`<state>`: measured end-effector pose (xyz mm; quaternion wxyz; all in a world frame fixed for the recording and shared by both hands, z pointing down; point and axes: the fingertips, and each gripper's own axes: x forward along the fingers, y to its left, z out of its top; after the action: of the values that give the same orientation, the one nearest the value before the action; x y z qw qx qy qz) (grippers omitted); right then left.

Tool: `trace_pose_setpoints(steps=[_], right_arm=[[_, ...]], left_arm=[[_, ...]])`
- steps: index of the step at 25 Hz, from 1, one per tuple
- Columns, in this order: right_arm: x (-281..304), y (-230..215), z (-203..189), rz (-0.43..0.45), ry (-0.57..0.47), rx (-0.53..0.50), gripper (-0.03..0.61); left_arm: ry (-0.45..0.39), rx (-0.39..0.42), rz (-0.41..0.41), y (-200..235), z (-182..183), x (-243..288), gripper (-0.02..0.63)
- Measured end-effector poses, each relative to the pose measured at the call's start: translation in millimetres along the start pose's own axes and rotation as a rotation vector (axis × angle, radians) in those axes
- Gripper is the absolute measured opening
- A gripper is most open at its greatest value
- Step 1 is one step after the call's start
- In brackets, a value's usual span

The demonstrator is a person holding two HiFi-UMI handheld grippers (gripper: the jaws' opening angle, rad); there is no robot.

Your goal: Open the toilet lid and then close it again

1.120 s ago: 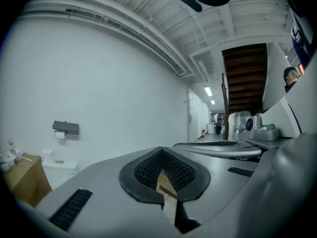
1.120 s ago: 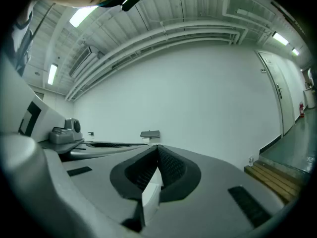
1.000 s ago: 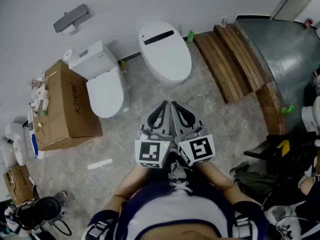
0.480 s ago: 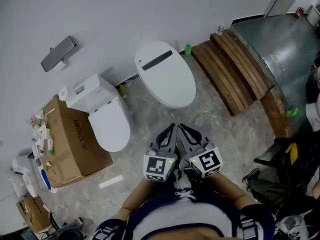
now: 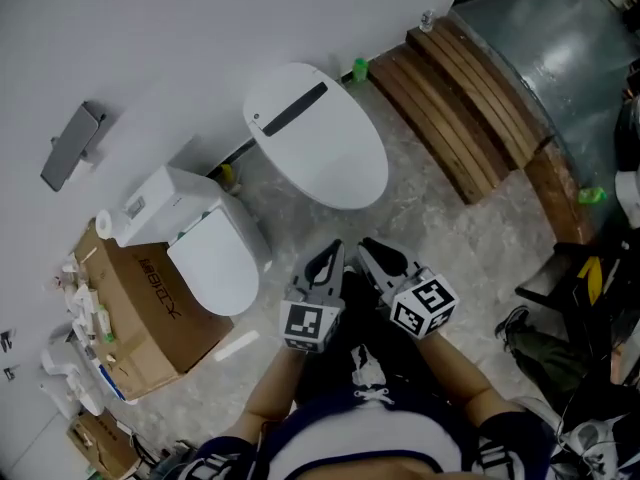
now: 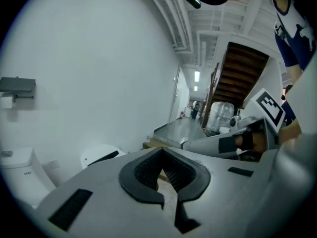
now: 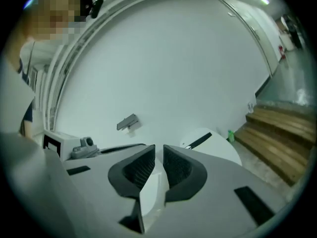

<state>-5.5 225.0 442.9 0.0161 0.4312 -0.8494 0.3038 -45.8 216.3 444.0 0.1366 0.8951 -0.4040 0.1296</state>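
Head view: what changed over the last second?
The left gripper and right gripper have drawn slightly apart, their marker cubes no longer side by side. The closed toilet lid now looks larger and nearer, and the whole scene has tilted in frame. Nothing was taken hold of or let go. Unchanged: both grippers shut and empty, short of the lid; lid still down.

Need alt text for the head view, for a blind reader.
A person holds the left gripper and right gripper side by side, both shut and empty, short of a closed white toilet. A smaller toilet and a cardboard box stand left of it in the picture, wooden steps right of it.
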Motion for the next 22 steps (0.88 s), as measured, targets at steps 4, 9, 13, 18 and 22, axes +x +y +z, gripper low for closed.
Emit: trace_pose_setpoints(steps=[4,9,13,18,22], right_arm=[[14,-43,-7,0.015,0.034,0.146,0.028],[31,-94,-26,0.054,0.115,0.244,0.089],[48,-143,-60,0.069,0.186,0.365,0.098],[79,-201,-109,0.041,0.239,0.484,0.104],[97,-228,-143,0.016,0.273,0.528,0.106]], left_arm=[[0.061,0.070,-0.026,-3,-12,37,0.005],[0.136,0.039,-0.067,-14,-37,78,0.005],[0.184,0.029,-0.058,-17,-65,110,0.005],[0.208,-0.046,-0.017,-2,-105,149,0.005],[0.220,-0.107,-0.012,10,-133,168,0.005]])
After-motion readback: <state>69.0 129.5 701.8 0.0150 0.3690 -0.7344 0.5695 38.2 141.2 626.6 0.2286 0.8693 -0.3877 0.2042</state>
